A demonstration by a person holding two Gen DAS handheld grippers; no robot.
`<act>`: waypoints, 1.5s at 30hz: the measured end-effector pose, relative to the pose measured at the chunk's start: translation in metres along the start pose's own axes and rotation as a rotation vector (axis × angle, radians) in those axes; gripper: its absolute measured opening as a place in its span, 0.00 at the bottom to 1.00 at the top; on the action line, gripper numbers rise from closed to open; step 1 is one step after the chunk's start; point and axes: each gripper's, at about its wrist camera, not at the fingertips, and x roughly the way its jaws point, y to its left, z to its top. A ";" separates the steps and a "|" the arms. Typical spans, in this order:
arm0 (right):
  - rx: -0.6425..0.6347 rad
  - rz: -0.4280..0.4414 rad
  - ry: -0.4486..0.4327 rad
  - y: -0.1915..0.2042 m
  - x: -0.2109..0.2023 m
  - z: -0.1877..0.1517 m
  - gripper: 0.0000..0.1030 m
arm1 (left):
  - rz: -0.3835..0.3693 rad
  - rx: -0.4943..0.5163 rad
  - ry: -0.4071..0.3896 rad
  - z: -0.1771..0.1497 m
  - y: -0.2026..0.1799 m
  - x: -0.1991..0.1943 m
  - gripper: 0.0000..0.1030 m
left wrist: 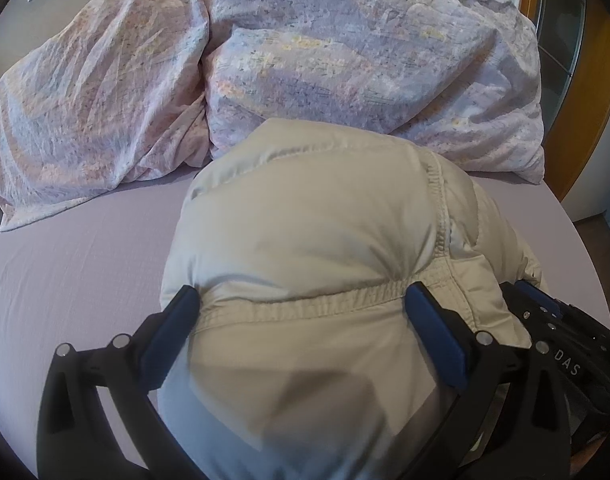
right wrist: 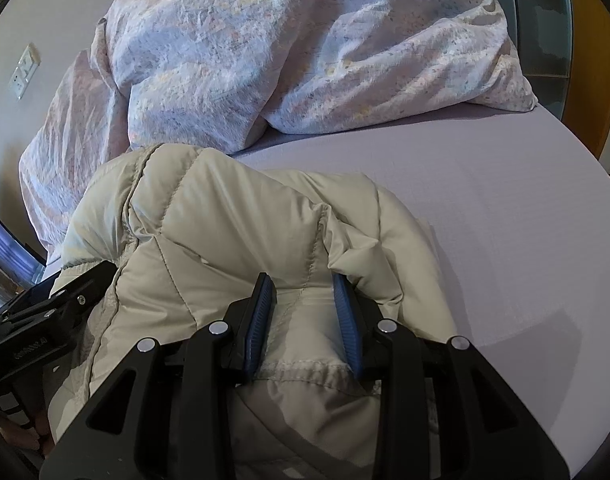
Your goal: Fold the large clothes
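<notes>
Two black tongs with blue pads are gripping one puffy, quilted beige jacket (left wrist: 305,240), which is lying bunched on the near part of a bed covered with a pale lilac fitted sheet (left wrist: 85,248).

The left gripper (left wrist: 305,304) is standing wide, its pads pressing into either side of a thick padded fold along a stitched seam. The right gripper (right wrist: 303,292) is standing narrower, pinching a ridge of the same jacket near its right edge.

Both tools are pointing steeply down and working side by side, probably so the slippery, springy bulk is being held evenly for a fold.

A crumpled floral duvet in pink and lilac (left wrist: 345,60) is lying on the far side, just beyond the jacket.
</notes>
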 end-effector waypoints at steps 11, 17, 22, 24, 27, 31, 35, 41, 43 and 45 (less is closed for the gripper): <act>-0.005 0.000 -0.014 0.000 0.000 -0.002 0.32 | 0.007 -0.008 -0.034 -0.003 0.001 0.001 0.98; -0.004 0.002 -0.025 0.000 0.000 -0.004 0.33 | 0.006 -0.010 -0.051 -0.005 0.001 0.001 0.98; -0.004 0.005 -0.034 0.000 0.000 -0.005 0.33 | 0.006 -0.009 -0.055 -0.005 0.002 0.001 0.98; -0.004 0.006 -0.034 -0.001 0.000 -0.005 0.33 | 0.006 -0.009 -0.055 -0.005 0.002 0.001 0.98; -0.004 0.005 -0.036 0.000 0.000 -0.005 0.33 | 0.006 -0.008 -0.056 -0.006 0.002 0.001 0.98; -0.003 0.006 -0.041 -0.001 -0.001 -0.006 0.33 | 0.007 -0.008 -0.060 -0.005 0.002 0.001 0.98; -0.003 0.006 -0.043 -0.001 -0.001 -0.006 0.33 | 0.007 -0.009 -0.066 -0.005 0.002 0.001 0.98; -0.002 0.009 -0.046 -0.001 -0.001 -0.007 0.33 | 0.008 -0.008 -0.068 -0.006 0.002 0.001 0.98; -0.001 0.010 -0.046 -0.001 -0.001 -0.006 0.33 | 0.008 -0.008 -0.068 -0.005 0.003 0.002 0.98; -0.001 0.011 -0.046 -0.001 -0.001 -0.006 0.33 | 0.008 -0.008 -0.068 -0.006 0.002 0.001 0.98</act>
